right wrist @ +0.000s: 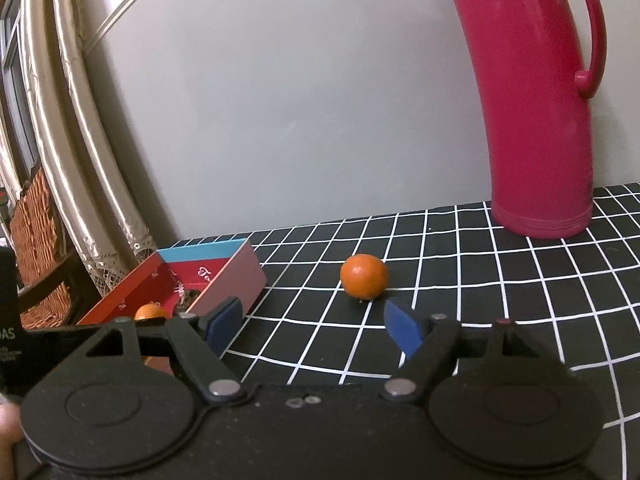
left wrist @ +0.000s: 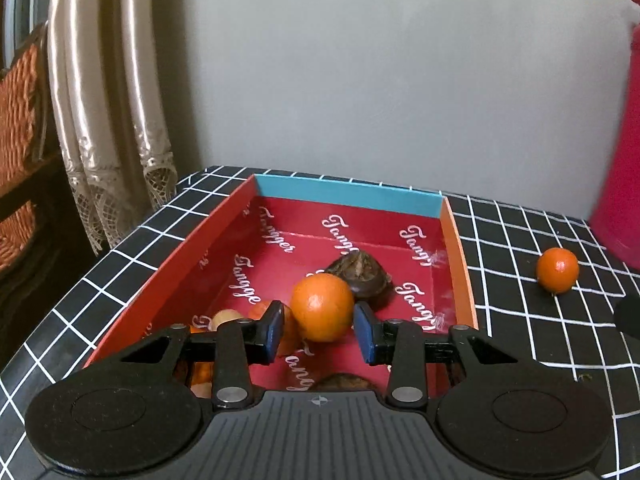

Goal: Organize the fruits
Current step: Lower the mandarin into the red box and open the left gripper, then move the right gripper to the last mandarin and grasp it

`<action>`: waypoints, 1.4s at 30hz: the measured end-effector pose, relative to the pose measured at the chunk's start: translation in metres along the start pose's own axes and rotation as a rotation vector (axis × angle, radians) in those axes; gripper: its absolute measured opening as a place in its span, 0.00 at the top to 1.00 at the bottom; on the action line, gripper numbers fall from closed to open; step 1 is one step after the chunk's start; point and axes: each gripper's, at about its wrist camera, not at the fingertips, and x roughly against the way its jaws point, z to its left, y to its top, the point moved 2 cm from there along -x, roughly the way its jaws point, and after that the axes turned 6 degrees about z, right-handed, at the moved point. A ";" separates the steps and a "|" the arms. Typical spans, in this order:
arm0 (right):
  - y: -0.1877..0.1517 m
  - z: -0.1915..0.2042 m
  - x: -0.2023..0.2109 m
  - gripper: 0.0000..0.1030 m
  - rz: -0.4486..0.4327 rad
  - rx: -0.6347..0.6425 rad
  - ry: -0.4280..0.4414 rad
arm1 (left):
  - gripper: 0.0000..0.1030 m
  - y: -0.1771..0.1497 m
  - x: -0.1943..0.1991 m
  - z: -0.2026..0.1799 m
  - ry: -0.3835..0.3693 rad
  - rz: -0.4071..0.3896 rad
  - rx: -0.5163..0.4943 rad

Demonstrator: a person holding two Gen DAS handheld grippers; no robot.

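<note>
A red cardboard box (left wrist: 224, 236) printed with white script lies on the black grid tablecloth. My left gripper (left wrist: 320, 330) hovers over the box with its jaws apart. An orange (left wrist: 322, 306) sits between and just beyond the blue pads, with small gaps on both sides. A dark brown fruit (left wrist: 358, 276) lies behind it, and more fruit (left wrist: 224, 318) lies at the box's near left. A second orange (left wrist: 557, 270) sits on the cloth right of the box. It also shows in the right wrist view (right wrist: 364, 276), just ahead of my open, empty right gripper (right wrist: 316, 330).
A tall red thermos jug (right wrist: 536, 100) stands at the back right against the grey wall. A curtain (left wrist: 100, 100) and a wicker chair (left wrist: 20, 160) are beyond the table's left edge. The box (right wrist: 236, 280) lies left of the right gripper.
</note>
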 end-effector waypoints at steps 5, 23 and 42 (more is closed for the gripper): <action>0.000 0.000 -0.002 0.24 0.005 0.002 -0.003 | 0.62 -0.003 0.008 0.001 -0.012 -0.013 0.001; 0.005 0.003 -0.030 0.23 0.041 0.013 -0.061 | 0.11 -0.022 0.070 0.054 0.035 -0.124 0.036; 0.024 -0.019 -0.098 0.35 0.103 0.005 -0.171 | 0.09 -0.025 0.063 0.088 0.070 -0.127 0.092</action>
